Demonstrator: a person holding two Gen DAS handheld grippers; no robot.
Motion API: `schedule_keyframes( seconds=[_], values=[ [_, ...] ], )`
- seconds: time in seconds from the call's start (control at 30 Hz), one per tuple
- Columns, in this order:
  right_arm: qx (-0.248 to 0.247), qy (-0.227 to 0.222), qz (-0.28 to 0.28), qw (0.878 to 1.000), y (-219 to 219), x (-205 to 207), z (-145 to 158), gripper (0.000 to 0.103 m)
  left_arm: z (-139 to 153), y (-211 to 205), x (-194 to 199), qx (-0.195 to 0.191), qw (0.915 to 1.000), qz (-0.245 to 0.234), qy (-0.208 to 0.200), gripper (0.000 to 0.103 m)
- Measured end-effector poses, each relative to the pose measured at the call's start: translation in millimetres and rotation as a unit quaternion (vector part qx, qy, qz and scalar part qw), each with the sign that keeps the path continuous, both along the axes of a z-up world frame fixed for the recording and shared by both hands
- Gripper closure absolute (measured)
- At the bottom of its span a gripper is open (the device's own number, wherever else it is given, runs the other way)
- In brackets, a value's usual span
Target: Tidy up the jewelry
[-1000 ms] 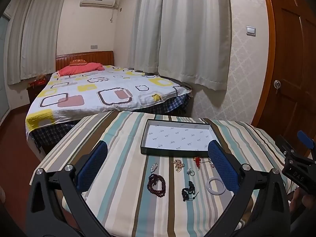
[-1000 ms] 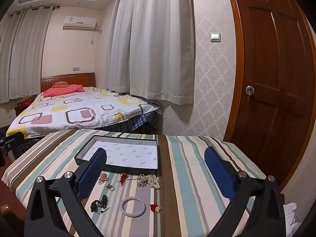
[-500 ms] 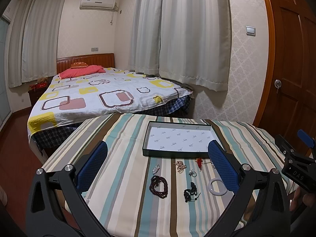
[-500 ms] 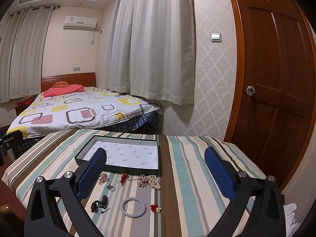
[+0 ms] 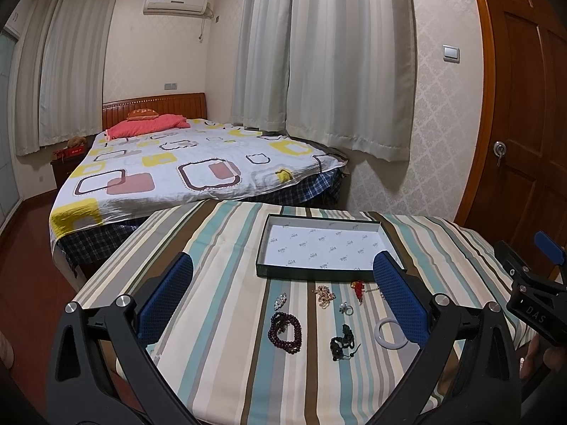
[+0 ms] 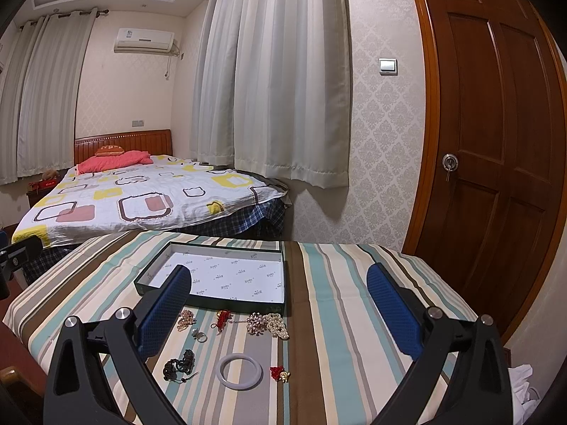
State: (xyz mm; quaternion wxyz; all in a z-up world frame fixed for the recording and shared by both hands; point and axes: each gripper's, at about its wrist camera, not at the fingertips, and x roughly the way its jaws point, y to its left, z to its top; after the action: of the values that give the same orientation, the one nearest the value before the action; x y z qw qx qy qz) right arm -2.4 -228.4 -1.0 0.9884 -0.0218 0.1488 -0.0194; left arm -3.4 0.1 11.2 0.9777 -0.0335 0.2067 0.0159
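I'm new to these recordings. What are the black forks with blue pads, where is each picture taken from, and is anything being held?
Each picture comes from a camera on a hand-held gripper, looking along its two fingers. The left gripper and right gripper are both open and hold nothing. On the striped tablecloth sits an empty tray. In front of it lie loose pieces: a dark red bead bracelet, a white bangle, a black cord piece, a small ring and a pearl cluster.
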Motion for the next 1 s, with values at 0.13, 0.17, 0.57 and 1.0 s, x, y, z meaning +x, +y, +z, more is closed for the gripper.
schedule_keyframes(
  seconds=[0.13, 0.17, 0.57, 1.0],
  values=[
    [0.0, 0.0, 0.0, 1.0, 0.2, -0.1, 0.1, 0.006, 0.6, 0.2, 0.3, 0.0, 1.0, 0.0, 0.002, 0.004],
    [0.0, 0.0, 0.001, 1.0, 0.2, -0.1, 0.0, 0.006, -1.1, 1.4, -0.1, -0.001, 1.0, 0.0, 0.002, 0.004],
    [0.0, 0.0, 0.001, 1.0, 0.2, -0.9, 0.2, 0.006, -2.1, 4.1, -2.5, -0.002, 1.0, 0.0, 0.003, 0.004],
    [-0.001, 0.0, 0.001, 1.0, 0.5, -0.8, 0.6, 0.006, -6.8, 5.4, -3.6, -0.001, 1.0, 0.001, 0.003, 0.004]
  ],
)
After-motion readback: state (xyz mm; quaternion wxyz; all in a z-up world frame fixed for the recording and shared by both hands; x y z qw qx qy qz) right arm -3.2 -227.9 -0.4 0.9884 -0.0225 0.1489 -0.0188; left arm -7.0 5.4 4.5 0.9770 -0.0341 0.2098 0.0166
